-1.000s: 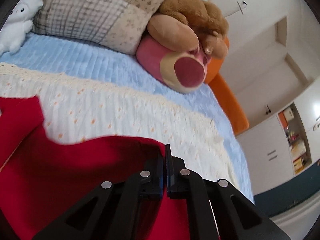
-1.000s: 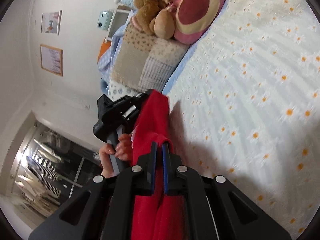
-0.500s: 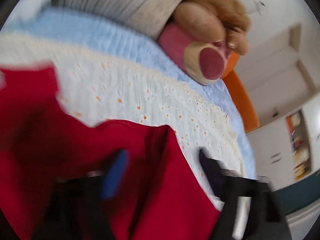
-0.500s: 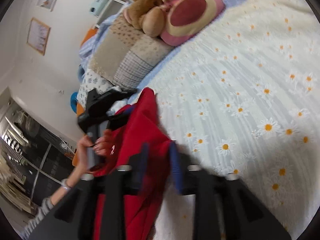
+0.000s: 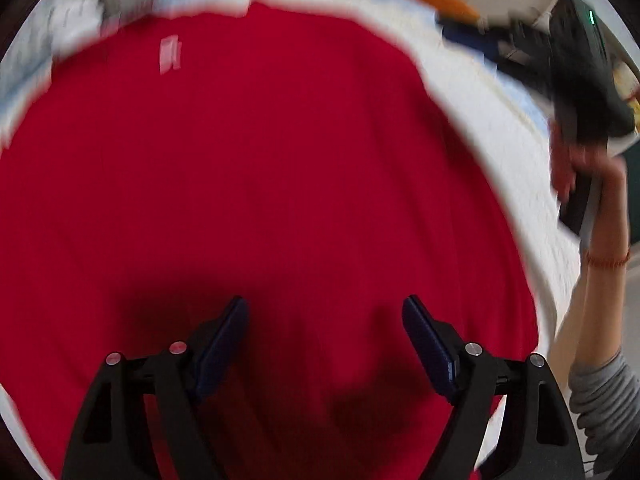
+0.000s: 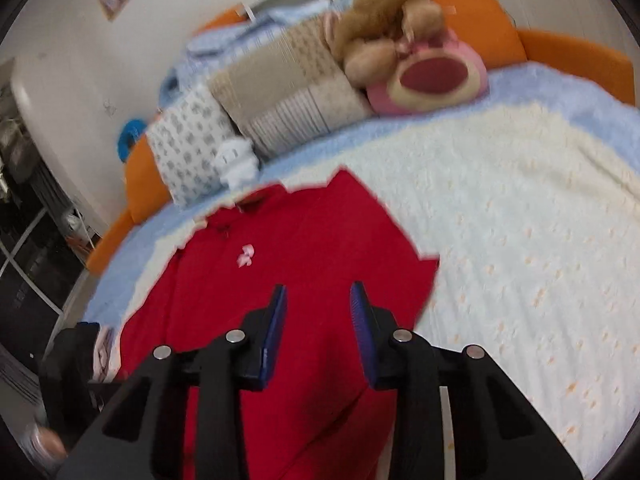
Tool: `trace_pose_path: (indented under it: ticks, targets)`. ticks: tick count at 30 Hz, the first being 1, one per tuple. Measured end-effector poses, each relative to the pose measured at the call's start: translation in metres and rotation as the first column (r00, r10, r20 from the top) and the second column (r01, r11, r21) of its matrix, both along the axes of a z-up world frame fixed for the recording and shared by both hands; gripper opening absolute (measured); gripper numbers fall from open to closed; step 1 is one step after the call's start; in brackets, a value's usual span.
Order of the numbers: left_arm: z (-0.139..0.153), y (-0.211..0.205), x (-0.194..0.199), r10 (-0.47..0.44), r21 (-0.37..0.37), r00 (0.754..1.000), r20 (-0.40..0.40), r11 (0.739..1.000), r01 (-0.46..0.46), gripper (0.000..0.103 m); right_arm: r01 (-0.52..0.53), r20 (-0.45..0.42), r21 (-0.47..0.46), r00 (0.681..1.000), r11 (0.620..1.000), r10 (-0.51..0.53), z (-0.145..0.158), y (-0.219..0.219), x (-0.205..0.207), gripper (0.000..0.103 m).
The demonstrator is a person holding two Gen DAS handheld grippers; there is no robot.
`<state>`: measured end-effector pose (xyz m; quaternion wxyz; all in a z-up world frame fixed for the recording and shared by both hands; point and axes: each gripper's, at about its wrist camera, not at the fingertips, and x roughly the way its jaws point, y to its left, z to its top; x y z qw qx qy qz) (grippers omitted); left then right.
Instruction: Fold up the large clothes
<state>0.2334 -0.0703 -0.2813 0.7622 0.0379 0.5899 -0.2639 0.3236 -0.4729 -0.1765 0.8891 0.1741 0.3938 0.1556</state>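
A: You are holding the left gripper (image 5: 322, 316) pointed steeply down over the red shirt (image 5: 256, 184). Its jaws are standing spread wide, nothing between the pads; only red cloth is showing below them.

B: Noted. Where is the shirt lying?

A: It is lying spread out flat on the cream daisy-print blanket (image 6: 520, 216) on the bed, collar end toward the pillows. A small pale logo (image 6: 245, 257) is showing on the chest.

B: And the right gripper (image 6: 318, 304)?

A: You are holding it above the shirt's lower half, angled down toward the bed. Its jaws have just been closing but are standing apart, a clear gap between the blue pads (image 6: 276, 320), no cloth caught in them.

B: Anything else in view?

A: The patchwork pillow (image 6: 288, 92) and a white patterned pillow (image 6: 188, 148) are leaning at the head of the bed, with a brown plush bear (image 6: 384, 32) resting on a pink plush (image 6: 432, 80). From the left wrist view, your right hand (image 5: 580, 168) is gripping its handle beyond the shirt's right edge; that view is motion-blurred.
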Motion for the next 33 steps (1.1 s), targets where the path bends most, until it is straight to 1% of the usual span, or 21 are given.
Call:
trace_pose_path:
  ticks: [1, 2, 3, 6, 8, 10, 12, 13, 14, 15, 16, 17, 19, 20, 21, 23, 25, 28, 29, 31, 33]
  targets:
    - [0.0, 0.005, -0.011, 0.02, -0.008, 0.998, 0.063, 1.0, -0.019, 0.08, -0.021, -0.049, -0.005, 0.999, 1.0, 0.02, -0.012, 0.005, 0.002, 0.033]
    - [0.0, 0.009, -0.017, 0.036, -0.013, 0.996, 0.087, 0.999, -0.035, 0.08, -0.03, -0.089, -0.011, 0.996, 0.999, 0.029, -0.023, 0.008, 0.003, 0.033]
    - [-0.002, 0.014, -0.022, 0.063, -0.017, 0.994, 0.086, 0.998, -0.062, 0.08, -0.033, -0.123, -0.023, 0.992, 0.999, 0.029, -0.033, 0.013, 0.003, 0.033]
    - [-0.002, 0.022, -0.022, 0.085, -0.041, 0.994, 0.063, 0.996, -0.082, 0.08, -0.029, -0.212, -0.128, 0.977, 0.991, 0.001, -0.069, 0.028, 0.005, 0.03]
    - [0.002, 0.023, -0.027, 0.076, -0.019, 0.994, 0.082, 0.997, -0.074, 0.08, -0.018, -0.188, -0.185, 0.982, 0.983, -0.017, -0.068, 0.039, 0.002, 0.03]
    - [0.015, 0.035, -0.033, 0.084, -0.05, 0.994, 0.072, 0.995, -0.08, 0.08, -0.011, -0.185, -0.221, 0.982, 0.975, -0.031, -0.053, 0.052, -0.003, 0.034]
    - [0.037, 0.078, -0.046, 0.156, -0.19, 0.986, 0.05, 0.971, -0.144, 0.087, -0.037, -0.155, -0.192, 0.988, 0.981, 0.007, -0.028, 0.068, -0.016, 0.037]
    - [0.047, 0.104, -0.056, 0.199, -0.248, 0.979, 0.039, 0.951, -0.183, 0.095, -0.061, -0.107, -0.192, 0.993, 0.979, 0.041, -0.003, 0.086, -0.03, 0.051]
    - [0.057, 0.135, -0.067, 0.242, -0.282, 0.969, 0.041, 0.933, -0.221, 0.095, -0.09, -0.067, -0.189, 0.995, 0.978, 0.079, 0.015, 0.102, -0.041, 0.072]
    - [0.06, 0.165, -0.079, 0.295, -0.28, 0.954, 0.05, 0.921, -0.27, 0.095, -0.135, -0.018, -0.186, 0.991, 0.973, 0.134, 0.033, 0.121, -0.059, 0.079]
    - [0.061, 0.193, -0.088, 0.351, -0.269, 0.935, 0.054, 0.907, -0.325, 0.095, -0.205, 0.032, -0.185, 0.976, 0.961, 0.214, 0.052, 0.15, -0.081, 0.083]
    - [0.058, 0.227, -0.099, 0.416, -0.267, 0.909, 0.044, 0.881, -0.39, 0.096, -0.268, 0.047, -0.182, 0.959, 0.946, 0.281, 0.062, 0.172, -0.098, 0.083]
    - [0.048, 0.282, -0.119, 0.516, -0.259, 0.857, -0.004, 0.827, -0.499, 0.096, -0.406, 0.043, -0.159, 0.908, 0.9, 0.417, 0.072, 0.228, -0.134, 0.082]
    - [0.043, 0.304, -0.126, 0.553, -0.239, 0.833, -0.022, 0.806, -0.541, 0.096, -0.47, 0.043, -0.144, 0.876, 0.871, 0.481, 0.071, 0.257, -0.154, 0.082]
    - [0.037, 0.329, -0.138, 0.597, -0.22, 0.802, -0.04, 0.777, -0.589, 0.096, -0.513, 0.042, -0.132, 0.852, 0.848, 0.522, 0.069, 0.276, -0.167, 0.082]
    - [0.031, 0.364, -0.156, 0.636, -0.233, 0.768, -0.076, 0.737, -0.634, 0.096, -0.599, 0.008, -0.154, 0.795, 0.786, 0.607, 0.054, 0.329, -0.2, 0.081]
    - [0.027, 0.385, -0.168, 0.651, -0.244, 0.753, -0.098, 0.717, -0.653, 0.096, -0.675, -0.045, -0.202, 0.73, 0.71, 0.682, 0.035, 0.375, -0.229, 0.08]
    - [0.029, 0.404, -0.184, 0.664, -0.266, 0.741, -0.095, 0.701, -0.662, 0.096, -0.73, -0.129, -0.33, 0.663, 0.599, 0.737, 0.011, 0.419, -0.265, 0.077]
    - [0.027, 0.404, -0.185, 0.665, -0.268, 0.741, -0.09, 0.7, -0.661, 0.096, -0.727, -0.139, -0.378, 0.657, 0.573, 0.741, 0.007, 0.426, -0.274, 0.077]
    - [0.026, 0.405, -0.196, 0.658, -0.276, 0.747, -0.094, 0.704, -0.655, 0.096, -0.721, -0.173, -0.482, 0.635, 0.497, 0.753, -0.005, 0.445, -0.289, 0.077]
    - [0.02, 0.396, -0.196, 0.653, -0.291, 0.749, -0.117, 0.698, -0.654, 0.096, -0.691, -0.196, -0.565, 0.643, 0.451, 0.74, -0.018, 0.46, -0.289, 0.076]
